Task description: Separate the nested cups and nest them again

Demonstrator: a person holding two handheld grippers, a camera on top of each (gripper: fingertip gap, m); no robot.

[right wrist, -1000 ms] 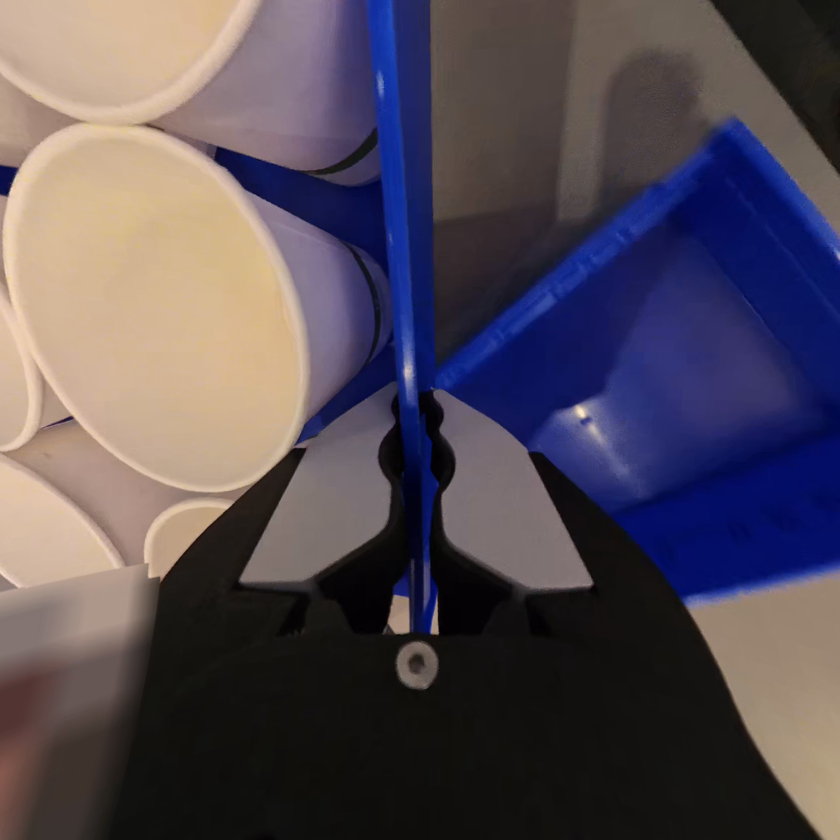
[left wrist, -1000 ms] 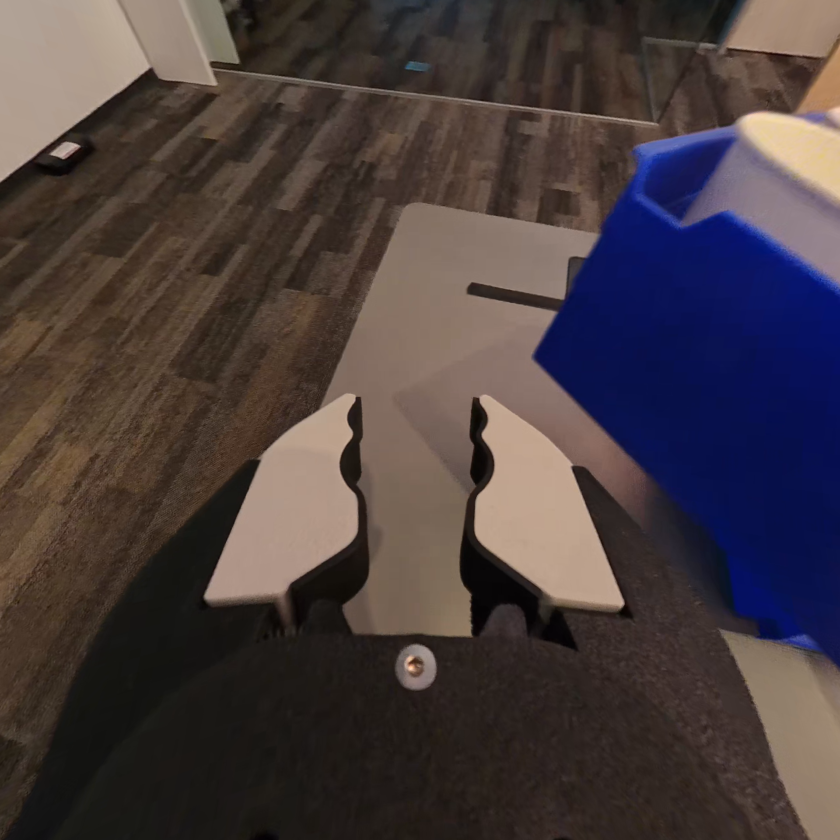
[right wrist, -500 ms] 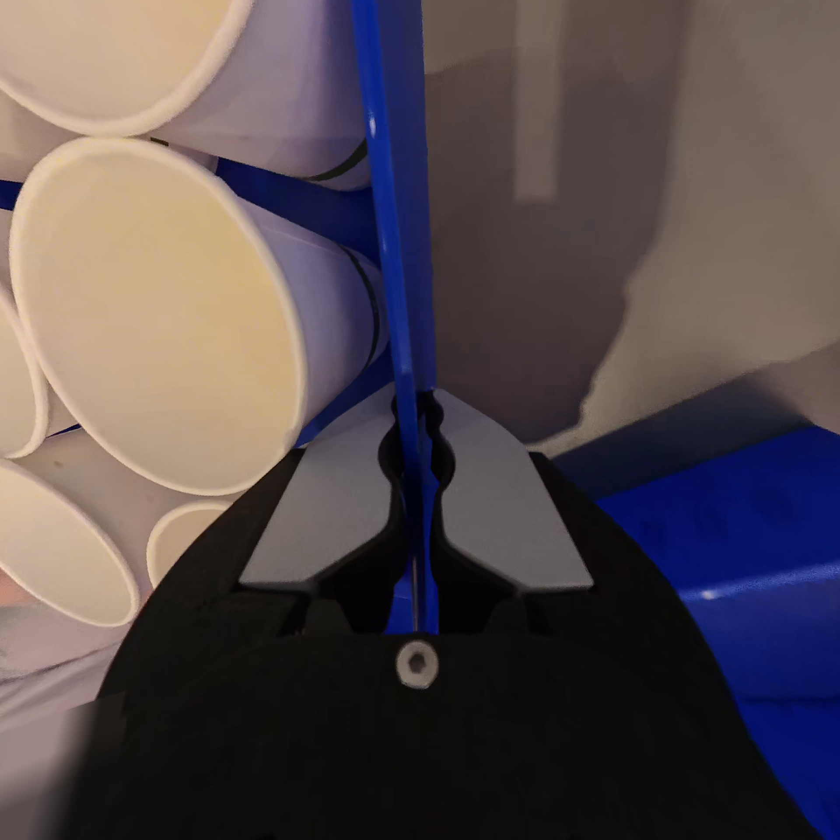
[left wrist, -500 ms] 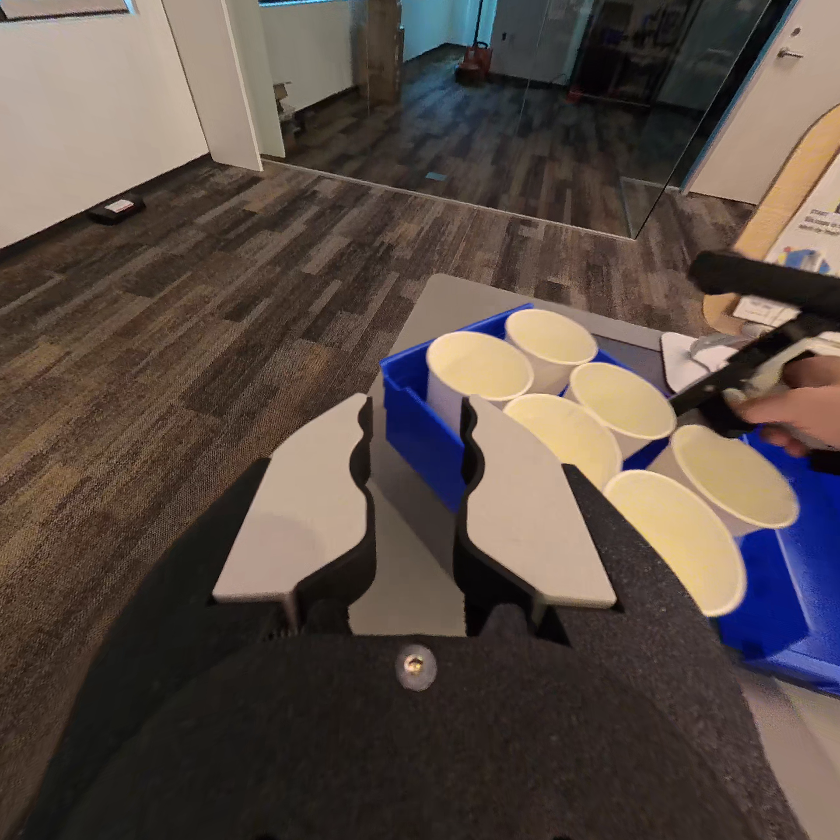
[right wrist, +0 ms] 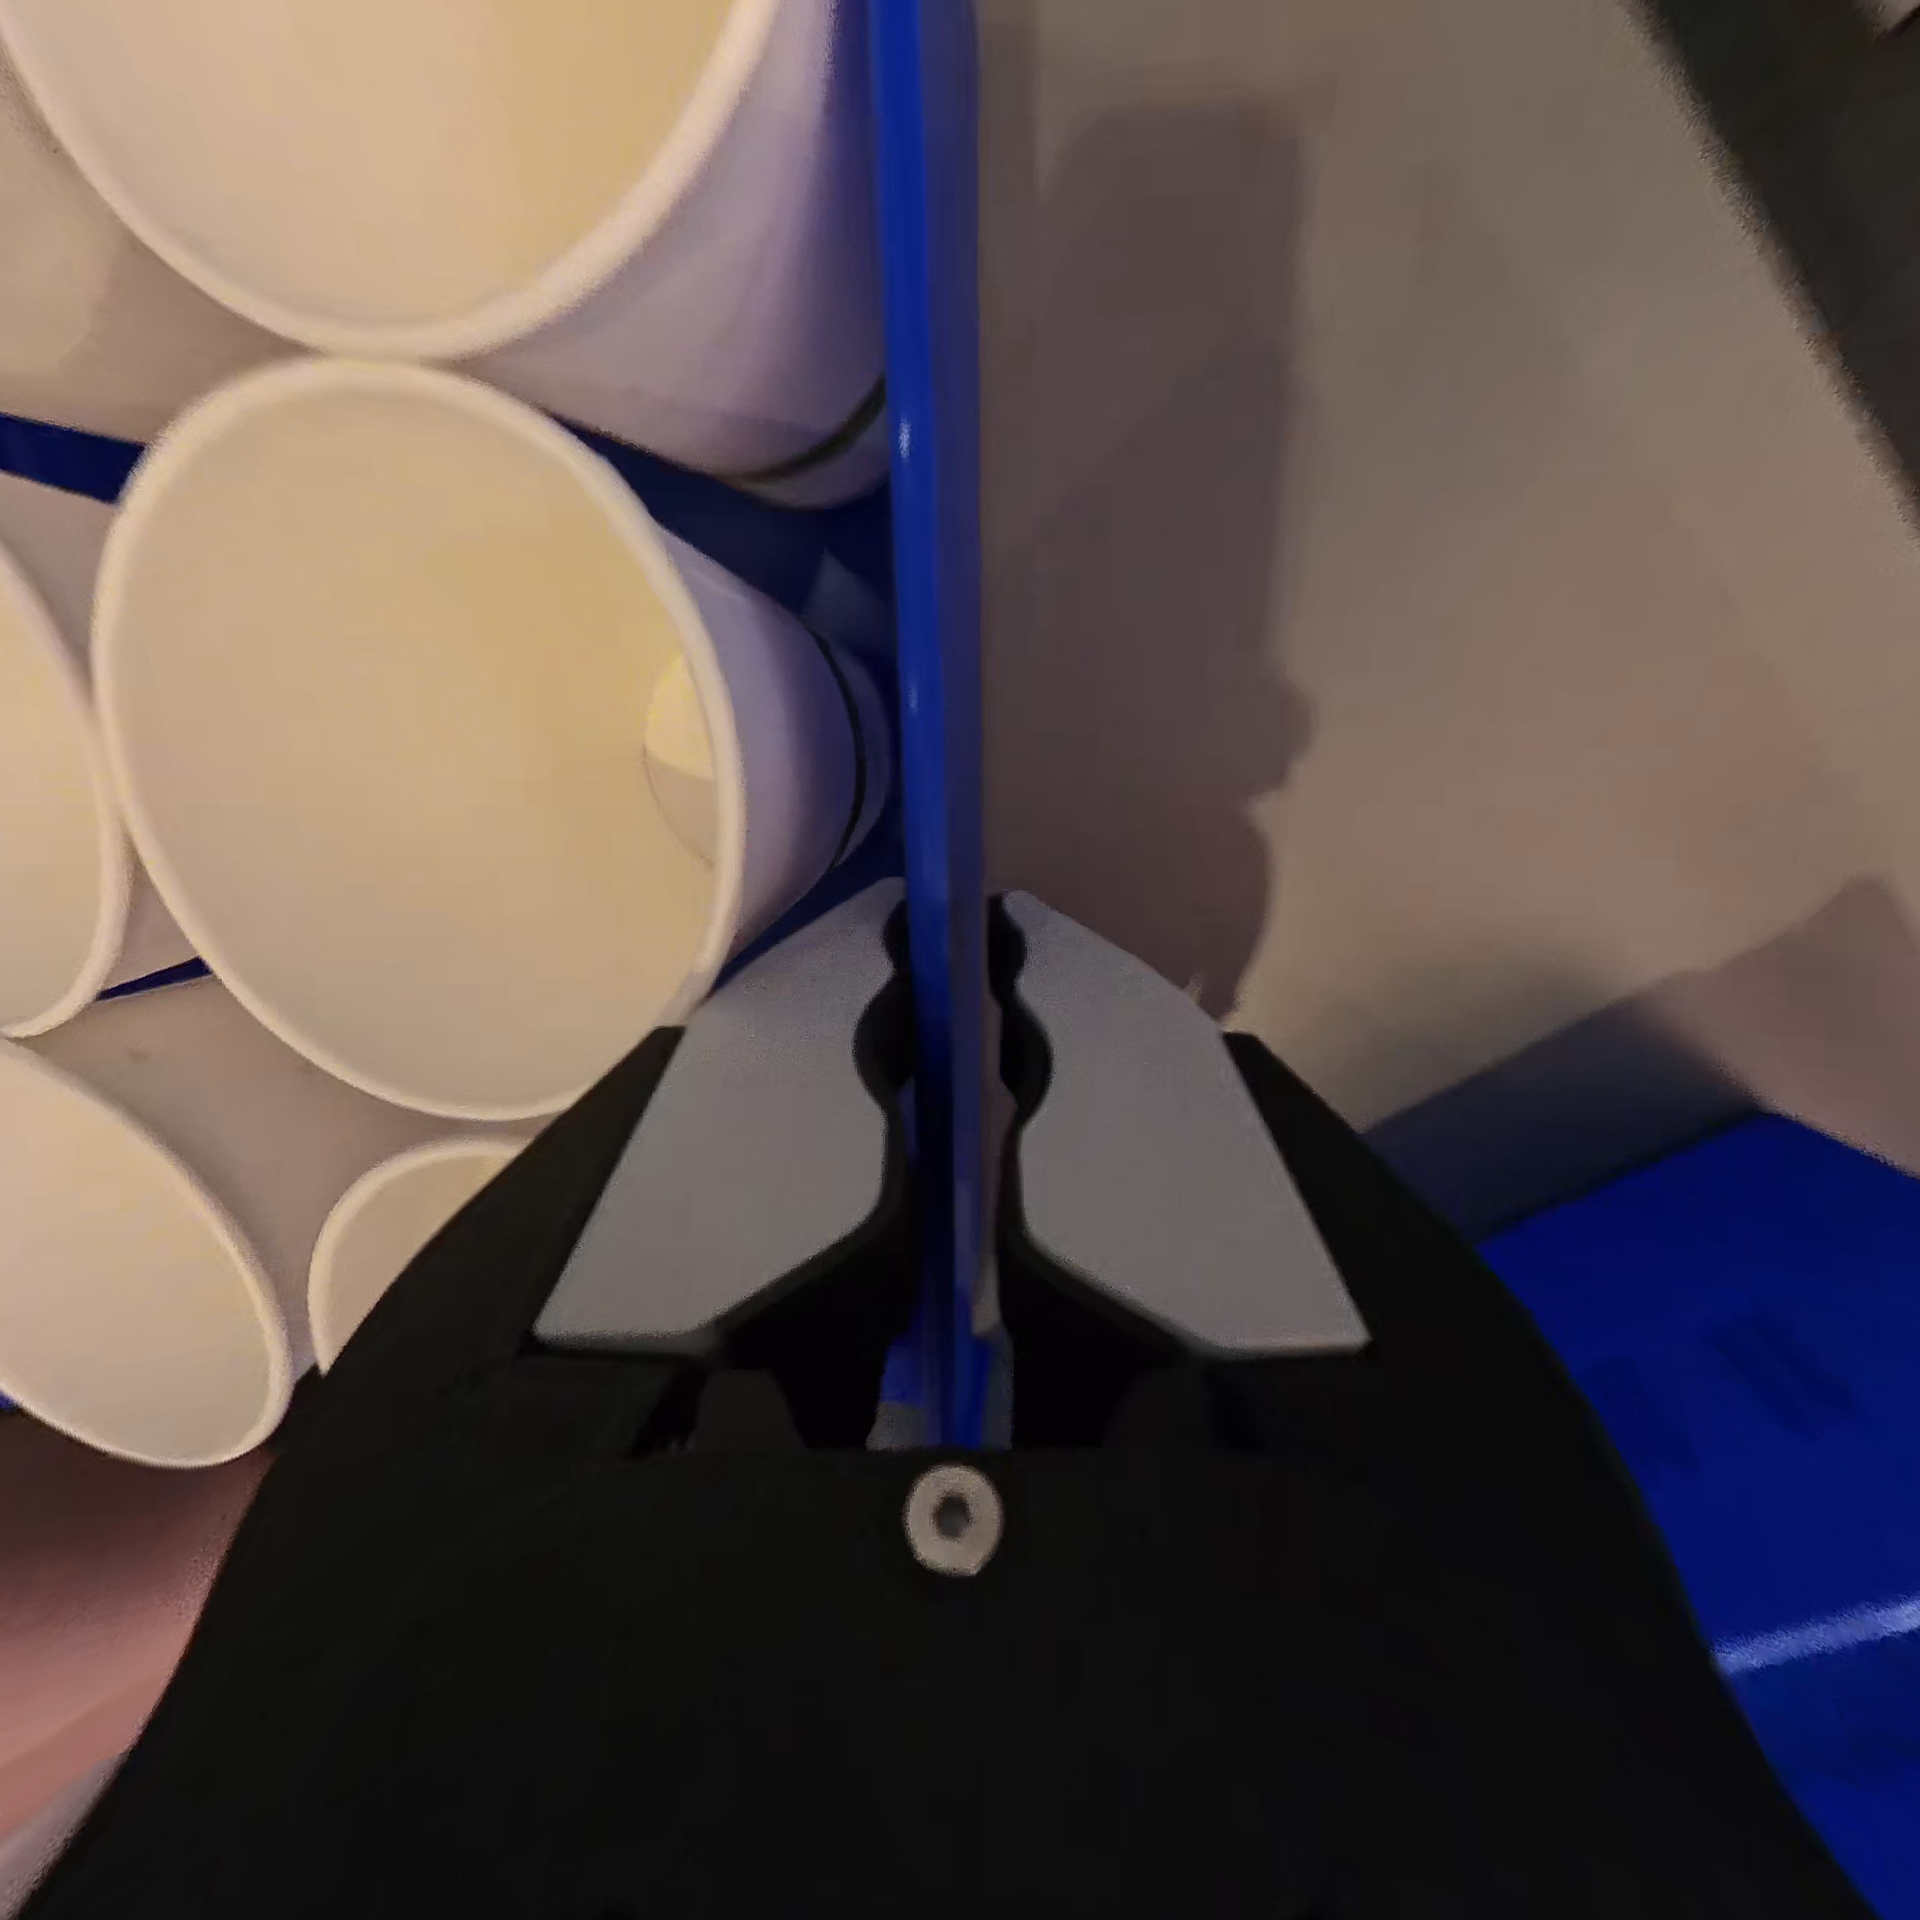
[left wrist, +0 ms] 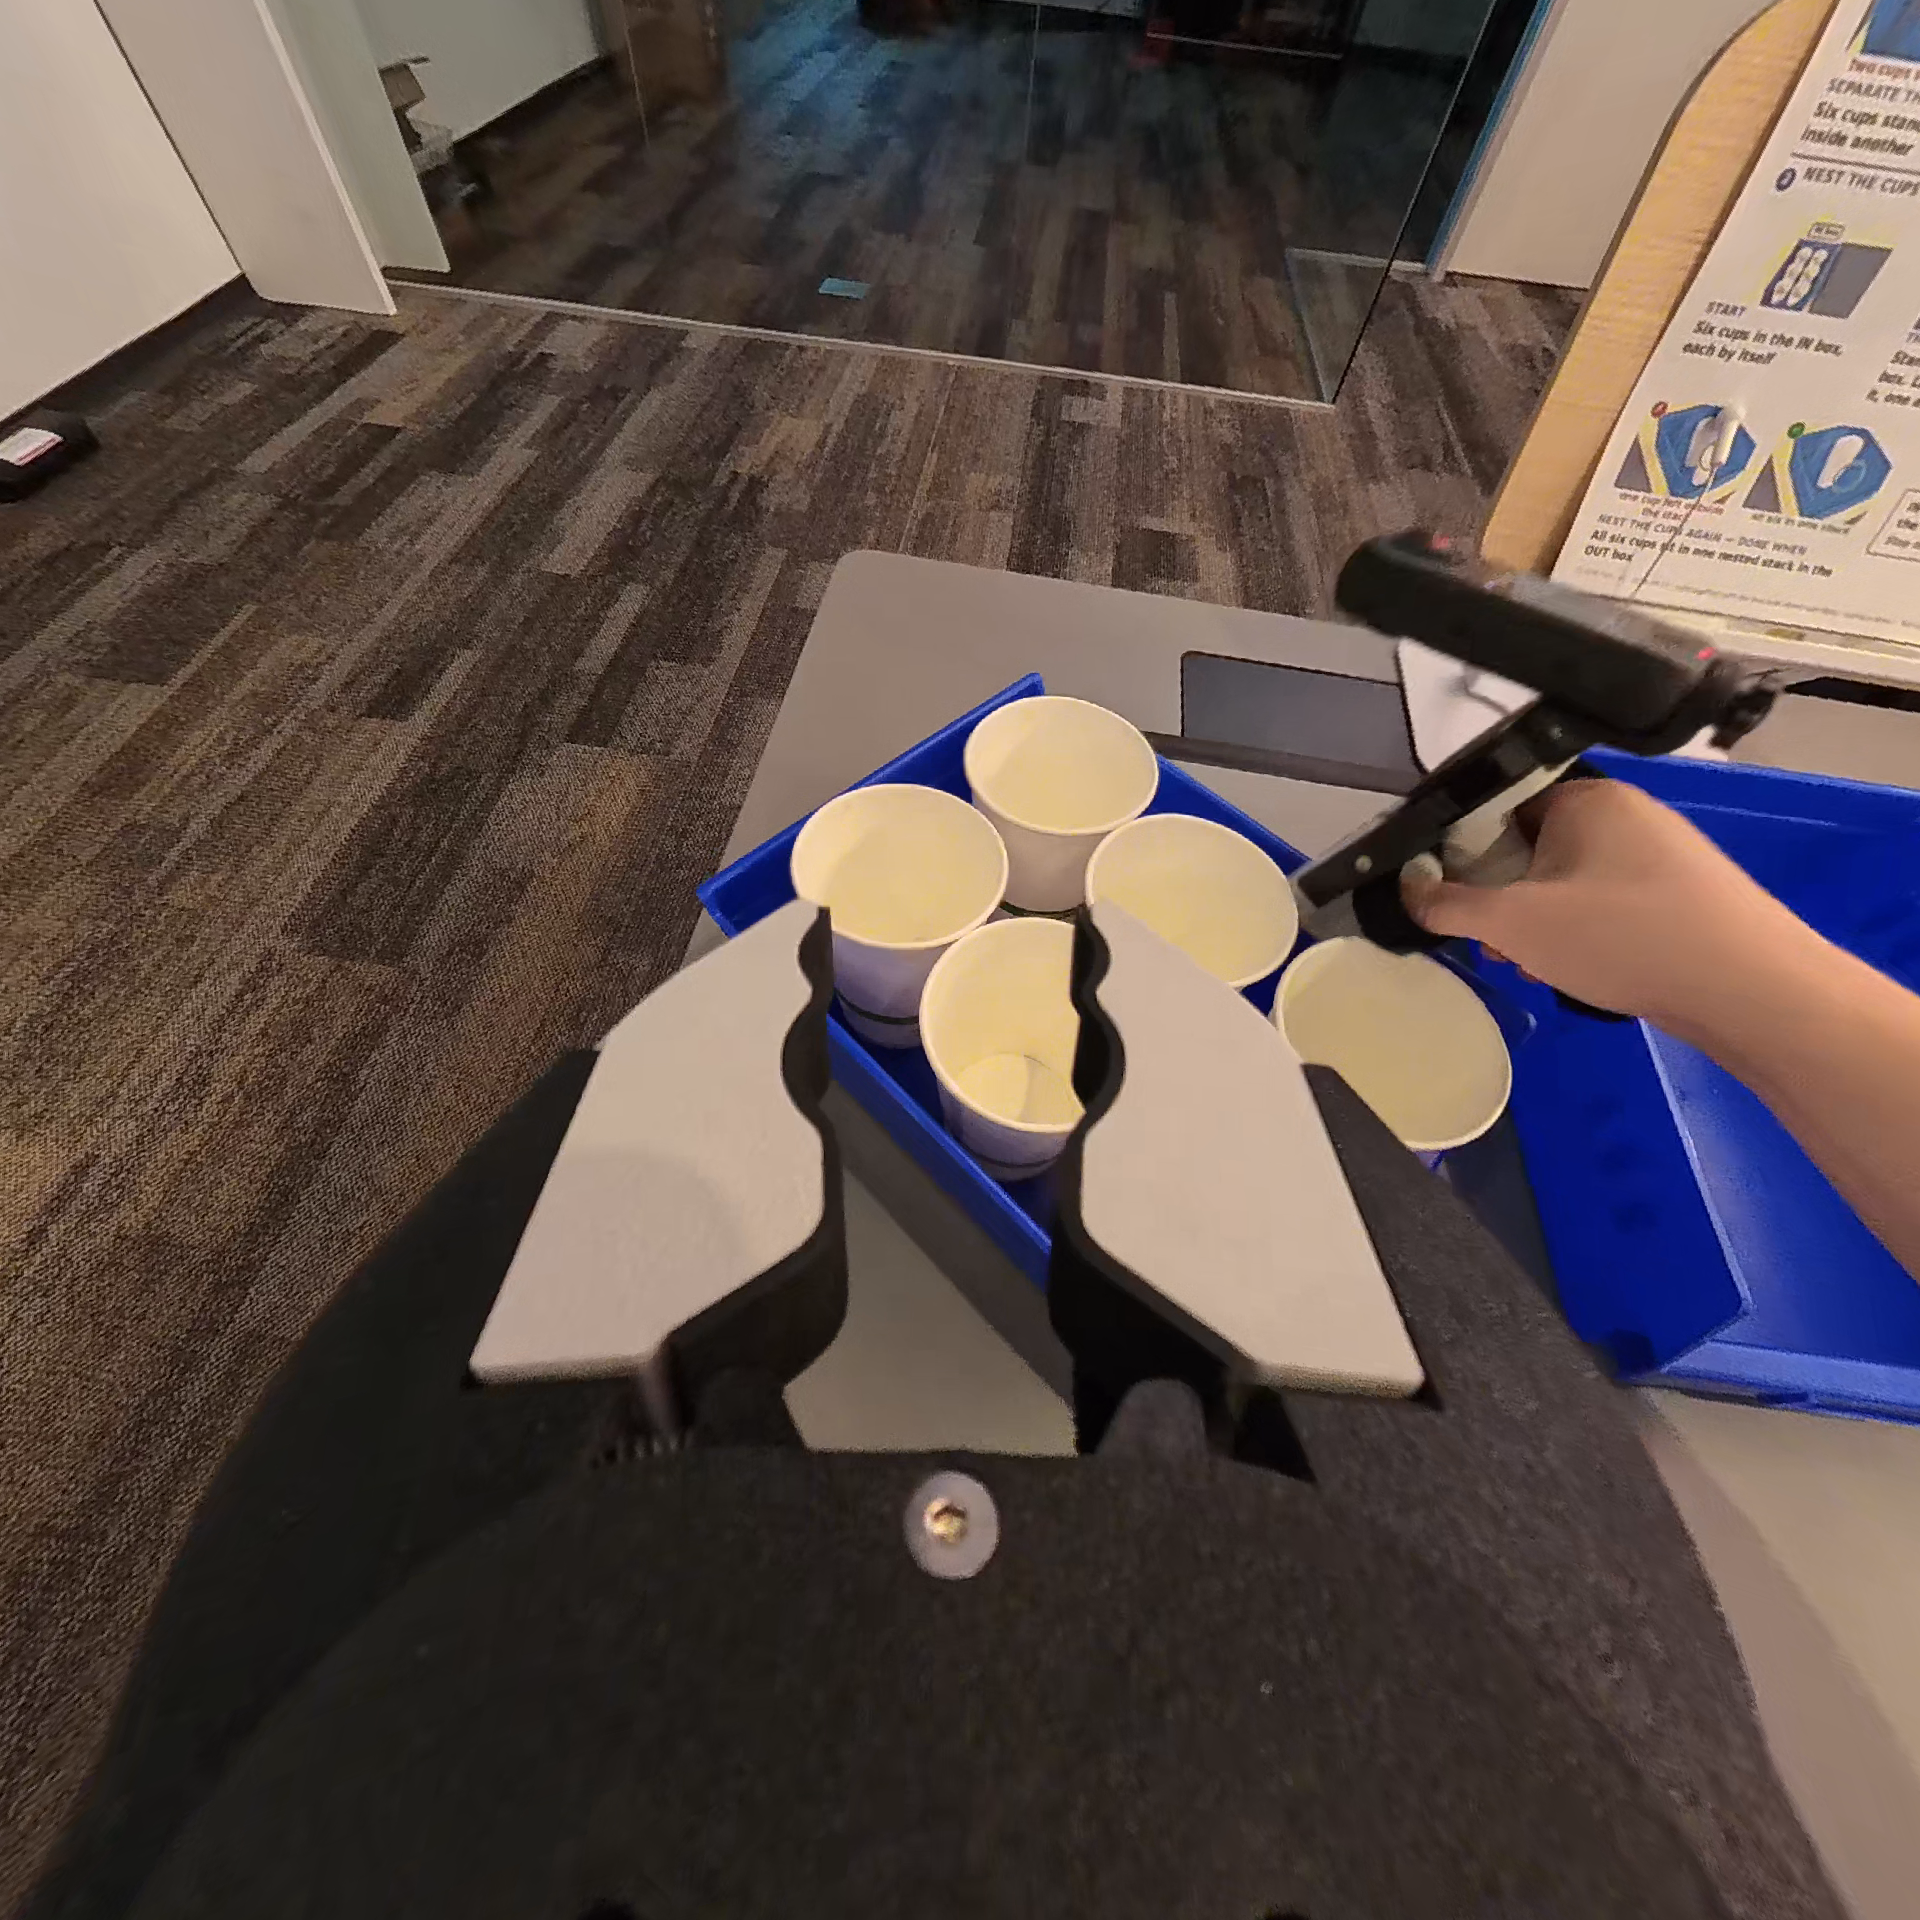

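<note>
**Bin of cups set down on the table**

The blue bin [right wrist: 940, 644] has been lowered onto the table [left wrist: 935, 613]; its wall is pinched by the right gripper [right wrist: 948, 914]. The cups [left wrist: 997, 1029] stand at twelve o'clock of the empty, parted left gripper [left wrist: 951, 925]. Separation can begin.

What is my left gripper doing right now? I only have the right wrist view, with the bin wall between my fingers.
Observer: The left gripper is open and empty, above the near edge of the blue bin.
Operator: Are the cups standing?
Observer: Yes, five paper cups show here, all upright in that bin.
Operator: Anywhere to move them?
Observer: A second blue bin sits just to the right; its visible part holds nothing.
</note>
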